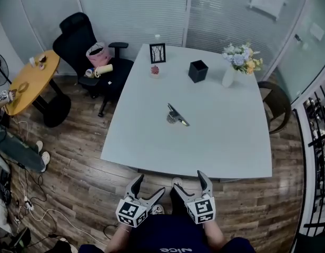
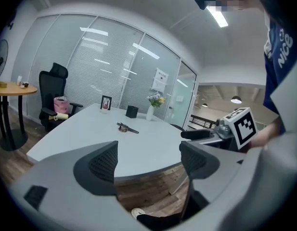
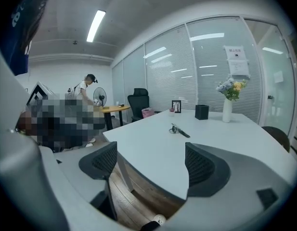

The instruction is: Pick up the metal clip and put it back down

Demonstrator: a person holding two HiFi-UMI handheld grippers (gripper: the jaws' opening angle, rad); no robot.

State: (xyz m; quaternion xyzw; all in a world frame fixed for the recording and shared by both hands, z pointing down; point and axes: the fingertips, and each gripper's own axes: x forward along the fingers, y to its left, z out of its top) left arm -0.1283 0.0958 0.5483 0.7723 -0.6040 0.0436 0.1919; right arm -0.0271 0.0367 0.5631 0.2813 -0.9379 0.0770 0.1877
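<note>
1 metal clip (image 1: 176, 115) on table (image 1: 215, 141); 2 grippers (image 1: 146, 196) (image 1: 190, 185) open, empty

"nice" in white on the person's blue shirt (image 2: 277, 57); wall notice (image 3: 236, 61) unreadable

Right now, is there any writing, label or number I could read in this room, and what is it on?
"nice": white letters on the person's blue shirt.
Paper notice on the glass wall: too small to read.
Square markers on the left gripper and right gripper: patterns only, no words.
</note>
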